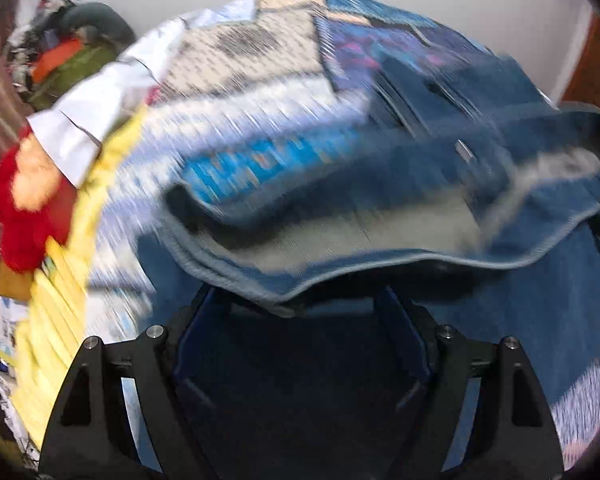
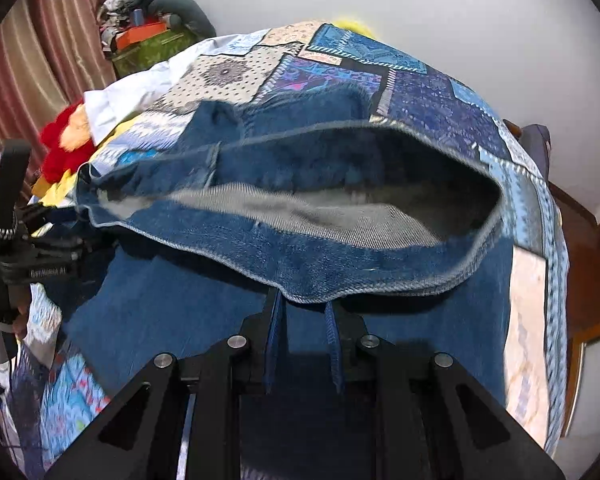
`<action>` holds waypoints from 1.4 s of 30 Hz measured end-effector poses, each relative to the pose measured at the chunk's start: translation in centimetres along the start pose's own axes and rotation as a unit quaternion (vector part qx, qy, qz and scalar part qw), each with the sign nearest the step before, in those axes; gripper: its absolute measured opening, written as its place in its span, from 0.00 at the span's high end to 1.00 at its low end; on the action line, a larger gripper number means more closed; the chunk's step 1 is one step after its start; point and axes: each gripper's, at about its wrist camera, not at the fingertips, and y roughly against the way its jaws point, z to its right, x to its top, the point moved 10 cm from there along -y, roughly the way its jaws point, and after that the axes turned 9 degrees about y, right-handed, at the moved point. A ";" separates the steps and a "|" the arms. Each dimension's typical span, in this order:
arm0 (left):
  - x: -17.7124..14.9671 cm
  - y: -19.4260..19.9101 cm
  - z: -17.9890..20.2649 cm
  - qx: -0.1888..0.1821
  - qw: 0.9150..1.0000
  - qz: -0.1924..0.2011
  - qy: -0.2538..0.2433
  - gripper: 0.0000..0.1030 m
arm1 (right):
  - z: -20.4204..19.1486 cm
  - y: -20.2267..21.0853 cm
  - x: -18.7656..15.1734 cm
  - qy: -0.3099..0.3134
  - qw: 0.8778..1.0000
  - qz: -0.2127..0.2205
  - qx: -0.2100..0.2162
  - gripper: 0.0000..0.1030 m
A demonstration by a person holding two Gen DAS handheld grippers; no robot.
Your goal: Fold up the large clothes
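Bed cover [image 2: 440, 96]: we are working over a patchwork spread that is lying beneath both tools and running ahead of them to the far wall.
Jeans [image 2: 320, 264]: we are folding a blue denim pair spread across the cover; the folded-over part is lying just ahead of both tools, its mouth gaping and the pale inside showing.
Hem [image 2: 300, 298]: the stitched edge is sitting right at the tips of the right tool.
Right gripper [image 2: 302, 312]: we are keeping it narrow, its jaws nearly together at that edge; whether the pads are truly pinching cloth we cannot tell.
Left gripper [image 1: 300, 304]: we are holding it wide, the denim edge draped just above its fingers and nothing pressed between them; the view is blurred.
Doing it well: we are judging that the fold needs laying flat, so we should lower the edge evenly, keep both ends level, and let the gaping mouth collapse before smoothing.
Risk: one side sagging, leaving a crooked crease.
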 end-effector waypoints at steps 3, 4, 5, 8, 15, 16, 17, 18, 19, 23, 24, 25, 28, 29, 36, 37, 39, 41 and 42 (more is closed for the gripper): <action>3.6 -0.5 -1.6 0.016 0.999 0.028 0.026 0.22 | 1.7 -0.3 2.9 -0.018 1.000 0.023 -0.009 0.84; 4.7 -0.9 -2.2 0.020 0.999 0.032 0.035 0.22 | 2.3 -0.4 4.2 -0.026 0.999 0.037 -0.009 0.84; 5.3 -1.3 -2.6 0.024 0.998 0.031 0.041 0.22 | 2.7 -0.4 5.0 -0.033 0.998 0.046 -0.011 0.84; 6.0 -3.3 -3.8 0.022 0.998 0.007 0.066 0.21 | 4.5 -0.8 7.4 -0.059 0.995 0.062 -0.043 0.84; 5.3 -2.4 -5.2 0.026 0.997 0.011 0.077 0.20 | 7.4 0.4 8.8 -0.081 0.990 0.072 -0.087 0.84; 5.5 -1.6 -5.1 0.026 0.997 0.020 0.071 0.20 | 7.1 1.0 8.6 -0.085 0.991 0.078 -0.061 0.84; 5.9 -0.4 -5.1 0.026 0.997 0.033 0.062 0.20 | 6.8 1.4 8.3 -0.086 0.992 0.080 -0.046 0.84; 6.2 0.6 -5.1 0.027 0.997 0.042 0.055 0.20 | 6.2 1.9 7.9 -0.083 0.993 0.081 -0.030 0.84; 6.5 1.8 -5.0 0.030 0.997 0.053 0.045 0.20 | 5.6 2.3 7.6 -0.077 0.994 0.080 -0.023 0.84; 6.7 6.8 -4.7 0.006 0.996 0.087 0.026 0.20 | 1.5 3.5 6.0 -0.029 0.997 0.069 -0.002 0.84; 6.5 7.3 -4.6 -0.002 0.996 0.084 0.026 0.20 | 0.3 3.7 5.7 -0.018 0.998 0.066 0.005 0.84; 5.9 7.7 -4.4 -0.013 0.997 0.078 0.023 0.20 | -0.7 3.8 5.2 -0.009 0.998 0.065 0.013 0.84; 3.5 8.3 -3.4 -0.042 0.998 0.056 0.010 0.20 | -4.7 3.7 3.9 0.013 0.997 0.060 0.050 0.84; 2.3 8.3 -2.8 -0.051 0.998 0.048 0.004 0.20 | -6.3 3.4 3.3 0.022 0.996 0.054 0.065 0.84; -3.7 4.5 -1.3 -0.044 0.999 0.001 -0.016 0.20 | -11.5 -1.5 -0.5 0.083 0.995 -0.021 0.057 0.84; -4.4 3.6 -1.6 -0.035 0.999 -0.007 -0.014 0.20 | -11.4 -2.2 -1.0 0.088 0.995 -0.025 0.046 0.84; -5.7 2.0 -2.5 -0.011 1.000 -0.020 -0.015 0.20 | -11.2 -2.1 -1.3 0.095 0.995 -0.011 0.043 0.84; -6.8 1.0 -3.5 0.017 0.999 -0.022 -0.030 0.20 | -10.8 -1.8 -1.6 0.102 0.994 -0.005 0.045 0.84; -7.2 0.9 -3.7 0.017 0.999 -0.020 -0.036 0.20 | -10.5 -1.5 -1.8 0.108 0.993 -0.004 0.043 0.84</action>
